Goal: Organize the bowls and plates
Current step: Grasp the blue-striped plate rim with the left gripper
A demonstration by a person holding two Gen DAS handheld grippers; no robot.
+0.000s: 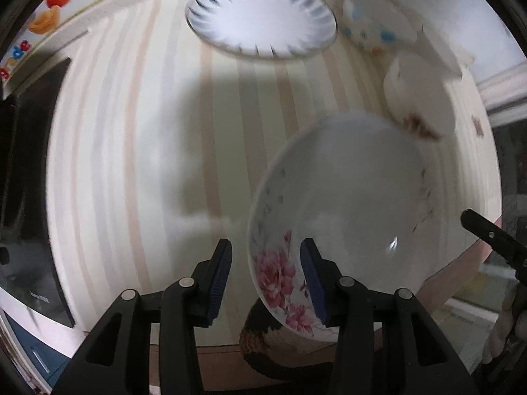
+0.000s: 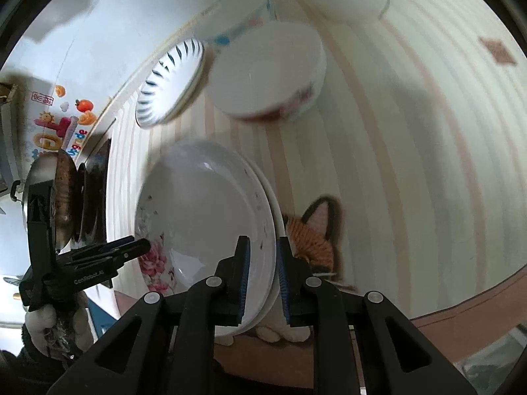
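Striped cream-and-peach table covering lies bare across its left half, bounded at the left edge by a dark flat panel. At the far edge sits a white plate with blue radiating dashes, then a white bowl with blue and orange dots, then a white bowl with a red-brown pattern, each near the next. Left gripper is level, jaws spread, its right pad overlapping the rim of the white plate with pink flowers; contact cannot be confirmed. Right gripper has its pads closed over that plate's opposite rim, holding it tilted above a cat-patterned mat.
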